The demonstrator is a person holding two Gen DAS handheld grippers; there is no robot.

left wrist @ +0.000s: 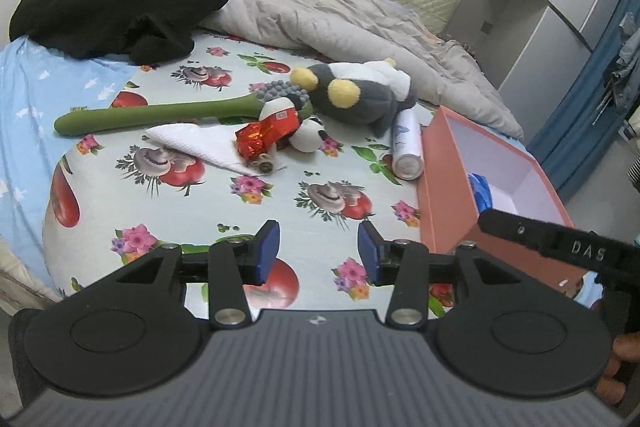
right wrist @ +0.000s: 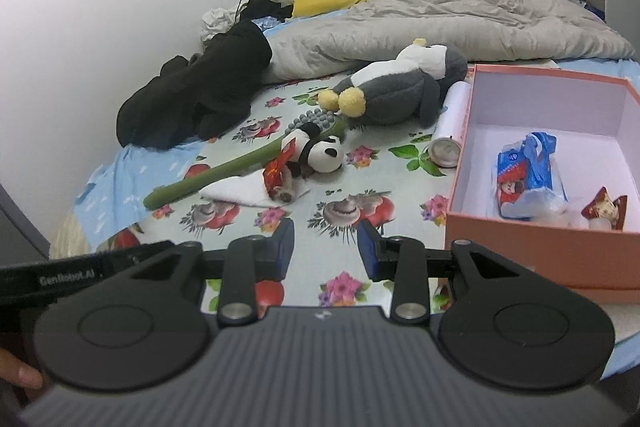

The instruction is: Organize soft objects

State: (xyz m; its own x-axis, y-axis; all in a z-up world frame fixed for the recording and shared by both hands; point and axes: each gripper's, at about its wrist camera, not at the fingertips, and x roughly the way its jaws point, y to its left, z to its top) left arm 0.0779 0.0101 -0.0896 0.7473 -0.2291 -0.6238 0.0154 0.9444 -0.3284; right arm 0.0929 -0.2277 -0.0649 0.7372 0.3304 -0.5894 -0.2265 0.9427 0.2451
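- Currently both claws hang over the bed [left wrist: 168, 187], short of the toy pile; neither touches anything.
- Left claw [left wrist: 318, 253]: jaws parted, nothing between them.
- Right claw [right wrist: 326, 251]: jaws parted a little less, also empty.
- Box [right wrist: 536, 247] sits on the bed's right side. Inside: a blue packet [right wrist: 528, 175], a small red wrapped piece [right wrist: 606, 213], some clear plastic. Judged: a few items already sorted, box mostly free.
- Left out on the sheet: grey plush [left wrist: 360, 93], panda [right wrist: 324, 153], green stem toy [left wrist: 160, 115], white cloth [left wrist: 200, 145], red foil item [left wrist: 266, 137], all in one cluster, touching or overlapping.
- Can [right wrist: 450, 131] lies just beside the box wall; not soft, probably stays.
- Black clothes [left wrist: 120, 11] and duvet [left wrist: 340, 23] lie untidied at the head end.
- Judgement: early stage, most of the work is left.
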